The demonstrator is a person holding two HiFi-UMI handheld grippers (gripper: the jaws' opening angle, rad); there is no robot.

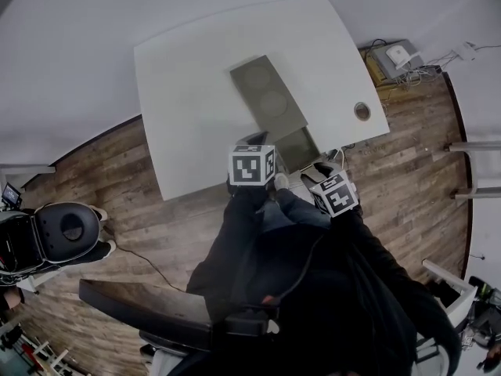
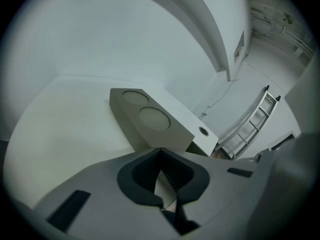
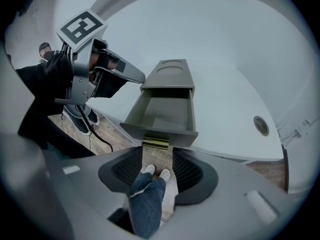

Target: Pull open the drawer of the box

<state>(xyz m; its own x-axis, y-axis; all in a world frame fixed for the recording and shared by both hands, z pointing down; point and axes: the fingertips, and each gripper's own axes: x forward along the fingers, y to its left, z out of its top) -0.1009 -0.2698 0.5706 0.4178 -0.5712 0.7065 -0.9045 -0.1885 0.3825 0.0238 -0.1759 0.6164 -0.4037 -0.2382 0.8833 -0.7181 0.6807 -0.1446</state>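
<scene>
Both grippers out in front, one pinched, one gaping

There's the left gripper [image 2: 161,155] angled down and forward, jaw tips meeting with nothing caught between them, the left marker cube [image 1: 251,165] riding on top, and the left arm [image 1: 235,233] in a dark sleeve reaching straight ahead from the body; over to the right gripper [image 3: 157,153], tipped more steeply down, jaws standing wide and parallel, the right marker cube [image 1: 335,194] close beside the other one, the right arm [image 1: 376,257] dark-sleeved too and bending in from the side
</scene>
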